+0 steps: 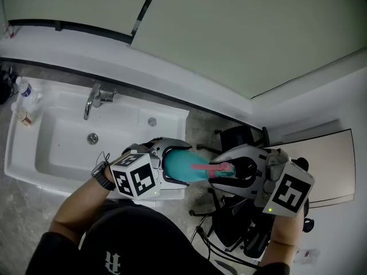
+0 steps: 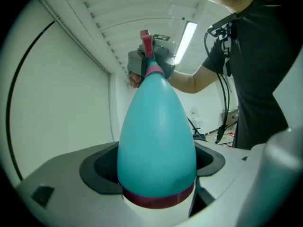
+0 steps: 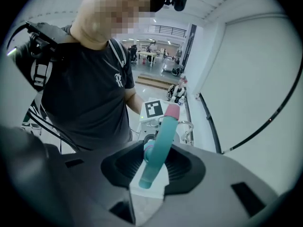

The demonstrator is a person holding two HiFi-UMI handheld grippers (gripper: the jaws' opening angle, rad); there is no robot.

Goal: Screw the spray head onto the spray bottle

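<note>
A teal, egg-shaped spray bottle [image 1: 180, 165] [image 2: 156, 141] with a dark red band lies sideways in mid-air. My left gripper [image 1: 166, 166] [image 2: 156, 171] is shut on its lower body. At the bottle's neck sits the pink and teal spray head [image 1: 213, 168] [image 2: 149, 56] [image 3: 161, 141]. My right gripper [image 1: 230, 171] [image 3: 154, 167] reaches around it from the other side. In the right gripper view the spray head lies between the two dark pads [image 3: 123, 167] with a thin gap beside it, so the jaws stand loosely around it. The join between head and neck is hidden.
Below and to the left is a white sink [image 1: 26, 162] with a chrome tap [image 1: 94, 99] and a small bottle [image 1: 24, 90] on its rim. A black office chair [image 1: 241, 137], floor cables and a pale panel [image 1: 330, 162] lie under my right side.
</note>
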